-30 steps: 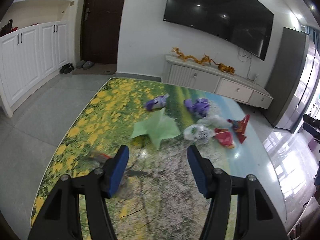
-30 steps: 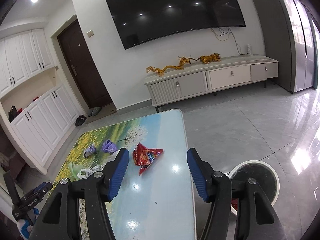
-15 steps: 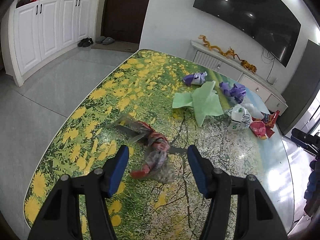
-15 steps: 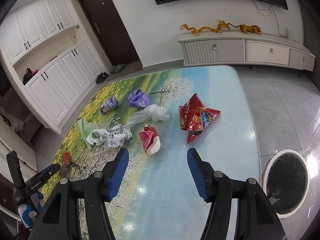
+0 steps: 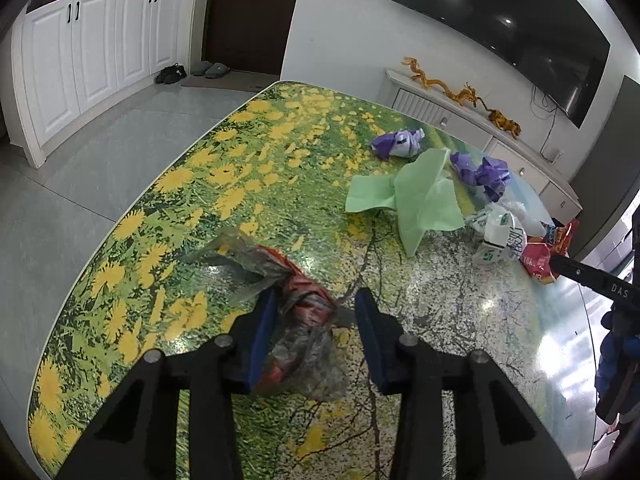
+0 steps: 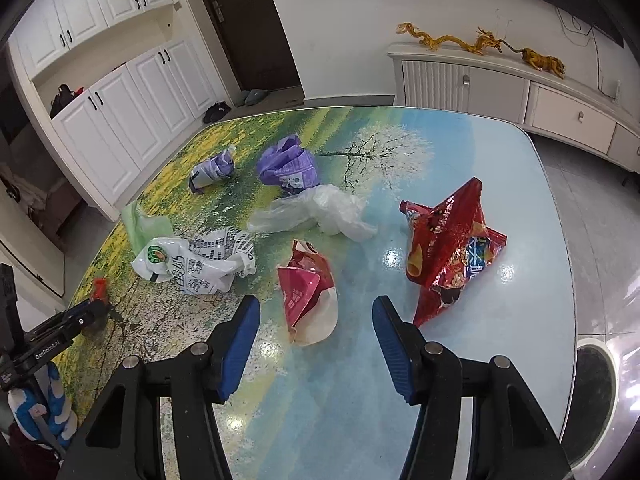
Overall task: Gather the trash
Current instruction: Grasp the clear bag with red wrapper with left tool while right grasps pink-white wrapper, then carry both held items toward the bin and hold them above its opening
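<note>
Both grippers, left (image 5: 316,320) and right (image 6: 316,332), spread; crumpled clear-red wrapper (image 5: 298,316) between left fingers.

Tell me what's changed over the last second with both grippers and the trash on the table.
Left gripper dropped toward the table and now straddles the crumpled clear-and-red wrapper, jaws narrowed but not clamped. Right gripper tilted down and closed in on the pink-and-white wrapper, jaws still wide. The red snack bag and the other litter haven't moved.

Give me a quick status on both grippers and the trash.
Left gripper open, fingers straddling the crumpled clear-and-red wrapper. Right gripper open, pink-and-white wrapper between its fingers. Nothing gripped yet. No obstruction at either pick.
</note>
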Demonstrator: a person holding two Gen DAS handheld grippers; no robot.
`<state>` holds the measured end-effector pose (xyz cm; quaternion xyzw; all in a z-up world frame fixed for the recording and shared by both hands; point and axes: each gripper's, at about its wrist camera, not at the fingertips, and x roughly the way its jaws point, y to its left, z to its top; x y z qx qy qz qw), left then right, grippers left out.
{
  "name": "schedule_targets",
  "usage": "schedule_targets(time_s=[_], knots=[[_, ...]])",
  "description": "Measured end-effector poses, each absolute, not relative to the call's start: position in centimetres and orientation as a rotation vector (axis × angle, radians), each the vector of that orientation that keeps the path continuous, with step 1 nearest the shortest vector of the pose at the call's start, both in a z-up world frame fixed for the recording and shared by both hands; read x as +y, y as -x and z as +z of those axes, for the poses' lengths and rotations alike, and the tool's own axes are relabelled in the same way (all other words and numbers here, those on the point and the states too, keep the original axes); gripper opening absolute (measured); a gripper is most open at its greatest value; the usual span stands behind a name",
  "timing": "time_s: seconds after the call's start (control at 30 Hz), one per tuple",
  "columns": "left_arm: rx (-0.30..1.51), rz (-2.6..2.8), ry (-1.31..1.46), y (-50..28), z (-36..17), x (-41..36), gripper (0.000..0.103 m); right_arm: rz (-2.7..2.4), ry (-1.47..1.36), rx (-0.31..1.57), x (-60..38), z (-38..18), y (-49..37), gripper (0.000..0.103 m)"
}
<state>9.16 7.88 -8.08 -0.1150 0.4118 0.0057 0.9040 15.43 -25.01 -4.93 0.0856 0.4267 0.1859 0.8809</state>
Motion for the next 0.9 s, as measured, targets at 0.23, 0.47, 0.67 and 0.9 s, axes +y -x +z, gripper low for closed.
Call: schedule_targets(time_s=[0.23, 0.47, 0.67, 0.9], knots=[[0.846, 0.015, 0.225, -9.4, -8.4, 7.4, 0.029, 0.387, -0.151, 0.91, -24.3, -6.3, -17.0, 0.049], [0.842, 0.0, 0.255, -9.5, -8.4, 7.7, 0.027, 0.37, -0.129, 0.903, -23.8, -6.5, -17.8, 0.046], [0.838, -0.006, 0.274, -9.6, -8.4, 7.9, 0.027, 0.361, -0.097, 0.892, -23.1, -6.5, -17.7, 0.03], [0.833, -0.009, 0.302, -9.5, -8.5, 8.3, 0.025, 0.37, -0.123, 0.883, -23.3, -5.9, -15.9, 0.029]])
